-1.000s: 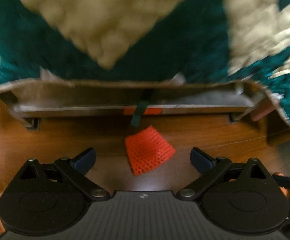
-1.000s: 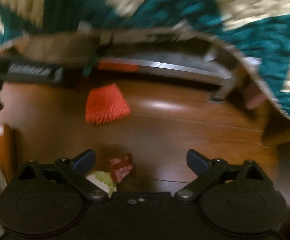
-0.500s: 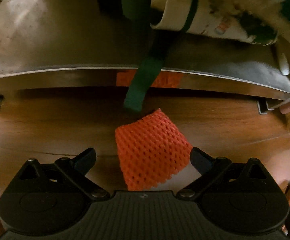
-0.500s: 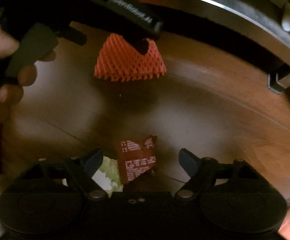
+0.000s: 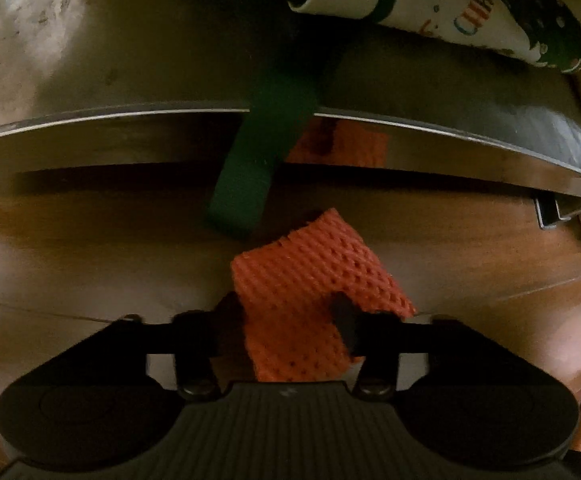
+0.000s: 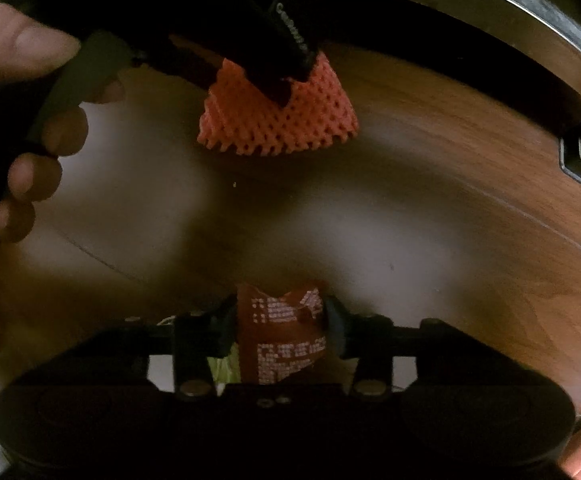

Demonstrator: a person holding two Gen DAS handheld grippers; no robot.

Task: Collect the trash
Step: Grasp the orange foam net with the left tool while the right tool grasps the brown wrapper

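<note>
Wood floor [image 6: 430,208] broad and bare ahead of your right gripper [image 6: 280,322]; metal frame edge [image 5: 90,114] close beyond your left gripper [image 5: 286,316], green strap [image 5: 250,168] hanging over it. Trash counted: one orange foam net [image 5: 310,276], one red wrapper [image 6: 280,334]. Left fingers just closed, pinching net on floor. Right fingers just closed, pinching wrapper, pale green scrap [image 6: 220,368] beside it.

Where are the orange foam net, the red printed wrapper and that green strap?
Orange foam mesh net [image 5: 310,276]: left wrist view, on its netted upper face.
Red printed wrapper [image 6: 280,332]: right wrist view, on its printed middle.
Dark green fabric strap [image 5: 246,176]: left wrist view, on its hanging lower end.
</note>
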